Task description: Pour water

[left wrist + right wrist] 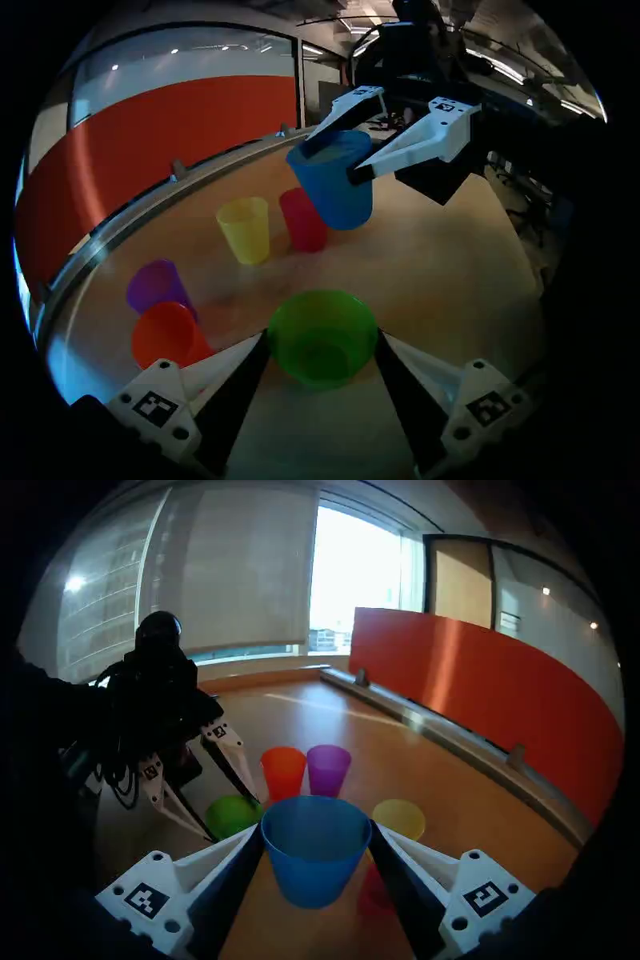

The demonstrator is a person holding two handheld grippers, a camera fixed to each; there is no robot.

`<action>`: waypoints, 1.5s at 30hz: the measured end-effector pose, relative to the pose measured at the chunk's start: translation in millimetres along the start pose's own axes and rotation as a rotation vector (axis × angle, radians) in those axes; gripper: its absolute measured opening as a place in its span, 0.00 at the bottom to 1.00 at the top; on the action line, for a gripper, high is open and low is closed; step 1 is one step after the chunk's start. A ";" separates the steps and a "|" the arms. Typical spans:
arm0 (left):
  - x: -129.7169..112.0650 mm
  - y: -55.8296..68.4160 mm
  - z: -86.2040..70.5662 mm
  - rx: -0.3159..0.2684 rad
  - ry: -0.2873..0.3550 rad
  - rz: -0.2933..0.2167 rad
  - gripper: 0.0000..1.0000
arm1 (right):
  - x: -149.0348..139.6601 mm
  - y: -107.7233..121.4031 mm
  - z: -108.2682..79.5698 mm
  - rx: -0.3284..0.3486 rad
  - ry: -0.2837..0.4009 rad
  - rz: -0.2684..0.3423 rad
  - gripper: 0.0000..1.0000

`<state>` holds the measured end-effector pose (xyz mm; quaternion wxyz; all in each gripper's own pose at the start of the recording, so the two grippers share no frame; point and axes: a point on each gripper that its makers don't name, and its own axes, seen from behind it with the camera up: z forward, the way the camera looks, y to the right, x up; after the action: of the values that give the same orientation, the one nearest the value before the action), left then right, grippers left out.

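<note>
Spill risk is the big one imo: left gripper (321, 336) clamps the green cup (322, 356) down near the table (448, 272); farther off, right gripper (314, 826) squeezes the blue cup (314, 868), raised but well short of being over green. Tip now and water hits wood. Can't tell if blue holds any water, and it covers part of the red cup (302, 226).

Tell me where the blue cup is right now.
The blue cup is clamped in the right gripper, at the centre of the right gripper view. In the left gripper view it is beside the red cup, beyond the green cup.
</note>
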<state>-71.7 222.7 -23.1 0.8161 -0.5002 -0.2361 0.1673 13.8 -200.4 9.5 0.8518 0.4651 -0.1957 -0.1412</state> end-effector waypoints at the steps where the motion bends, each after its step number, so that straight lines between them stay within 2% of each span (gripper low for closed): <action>1: -1.5 -0.4 0.1 0.001 -0.005 -0.002 0.91 | -1.0 -0.3 0.5 0.001 -0.002 0.000 0.93; 4: -5.7 -2.7 1.1 0.010 -0.017 -0.009 0.98 | -4.3 -1.2 2.3 0.003 -0.007 0.002 0.92; 14: -13.8 -2.9 -7.3 0.013 -0.025 -0.062 0.98 | -18.1 -7.1 10.8 0.015 -0.029 0.011 0.92; 23: -21.8 -0.6 -23.8 0.030 -0.032 -0.073 0.98 | -37.9 -13.3 19.3 0.033 -0.072 0.025 0.92; 33: -15.2 5.0 -39.2 0.045 0.008 -0.097 0.98 | -57.3 -17.8 31.0 0.047 -0.118 0.040 0.92; 45: -4.3 8.1 -53.1 0.054 0.046 -0.101 0.98 | -71.3 -23.0 38.0 0.065 -0.155 0.049 0.94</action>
<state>-46.2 184.9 -51.9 0.8418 -0.4693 -0.2378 0.1208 -68.2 -210.5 -5.8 0.8218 0.4751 -0.2769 -0.1494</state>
